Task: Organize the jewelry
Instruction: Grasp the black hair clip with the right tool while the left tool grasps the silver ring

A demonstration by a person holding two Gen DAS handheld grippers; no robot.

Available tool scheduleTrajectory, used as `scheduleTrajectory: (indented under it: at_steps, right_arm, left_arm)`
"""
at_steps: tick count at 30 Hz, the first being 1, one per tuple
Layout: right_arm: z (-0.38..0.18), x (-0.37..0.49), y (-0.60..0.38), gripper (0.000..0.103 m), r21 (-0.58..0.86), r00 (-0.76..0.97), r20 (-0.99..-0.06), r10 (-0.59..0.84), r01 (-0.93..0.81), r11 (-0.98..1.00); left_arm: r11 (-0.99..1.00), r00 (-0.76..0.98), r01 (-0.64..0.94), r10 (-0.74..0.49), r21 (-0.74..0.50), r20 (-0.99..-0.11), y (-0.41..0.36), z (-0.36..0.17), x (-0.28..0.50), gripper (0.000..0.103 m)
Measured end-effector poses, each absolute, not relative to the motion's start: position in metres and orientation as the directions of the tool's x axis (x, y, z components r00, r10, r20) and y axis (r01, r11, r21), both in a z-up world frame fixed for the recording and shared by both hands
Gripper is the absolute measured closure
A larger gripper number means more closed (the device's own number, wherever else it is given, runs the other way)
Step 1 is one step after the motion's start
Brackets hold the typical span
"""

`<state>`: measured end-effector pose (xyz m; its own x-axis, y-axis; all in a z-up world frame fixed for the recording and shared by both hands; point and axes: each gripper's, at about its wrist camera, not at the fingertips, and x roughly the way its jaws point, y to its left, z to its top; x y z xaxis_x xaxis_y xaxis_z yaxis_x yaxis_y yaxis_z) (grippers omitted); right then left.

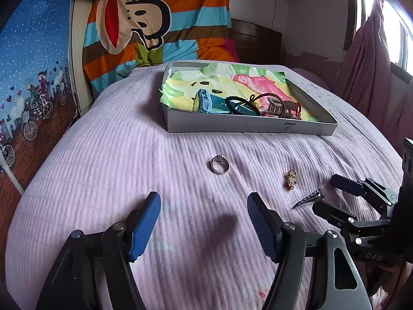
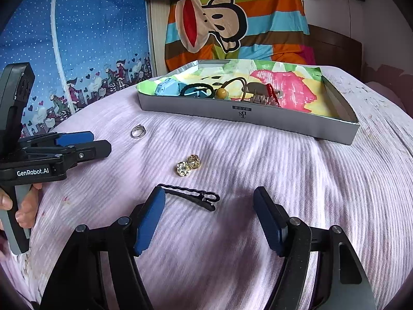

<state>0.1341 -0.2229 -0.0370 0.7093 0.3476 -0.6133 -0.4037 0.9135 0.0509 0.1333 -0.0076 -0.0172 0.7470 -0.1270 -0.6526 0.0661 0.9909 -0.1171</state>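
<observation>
Three loose pieces lay on bed. Right gripper [image 2: 209, 219] jaws gaped empty, black hair clip [image 2: 191, 196] just ahead between them. Left gripper [image 1: 204, 222] jaws also wide, silver ring [image 1: 220, 164] ahead. Best approach probably: straddle clip crosswise, press into blanket, close gently, carry to box [image 2: 247, 118].

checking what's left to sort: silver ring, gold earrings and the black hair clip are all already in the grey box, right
Not quite. The silver ring, gold earrings and black hair clip all lie on the pink bedspread, in front of the grey box, not in it. Both wrist views show this.

Daylight from the window [image 1: 402, 33] at right; soft shadows, strong fisheye warping
</observation>
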Motion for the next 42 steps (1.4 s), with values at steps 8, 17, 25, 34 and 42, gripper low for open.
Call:
scheduleTrajectory:
  at_steps: [8,17,25,34,42]
  right_arm:
    - [-0.044,0.143,-0.219,0.048,0.059,0.688,-0.636,0.351,-0.41,0.91]
    - [-0.049,0.152,-0.216,0.073,0.086,0.663,-0.647,0.375,-0.426,0.901]
    - [-0.051,0.163,-0.205,0.084,0.088,0.643,-0.653,0.4,-0.46,0.884]
    - [-0.051,0.165,-0.198,0.088,0.067,0.656,-0.648,0.387,-0.457,0.887]
    - [-0.044,0.167,-0.218,0.088,0.105,0.716,-0.598,0.359,-0.374,0.921]
  left_arm:
    - [0.988,0.729,0.064,-0.141,-0.139,-0.67,-0.009,-0.019,0.152,0.039]
    - [0.985,0.716,0.068,-0.161,-0.161,-0.679,-0.01,-0.021,0.171,0.049]
    - [0.977,0.711,0.065,-0.189,-0.204,-0.677,-0.005,-0.024,0.182,0.061]
    - [0.967,0.702,0.083,-0.228,-0.241,-0.675,-0.006,-0.027,0.193,0.074]
    - [0.965,0.697,0.107,-0.243,-0.237,-0.674,-0.009,-0.03,0.191,0.094]
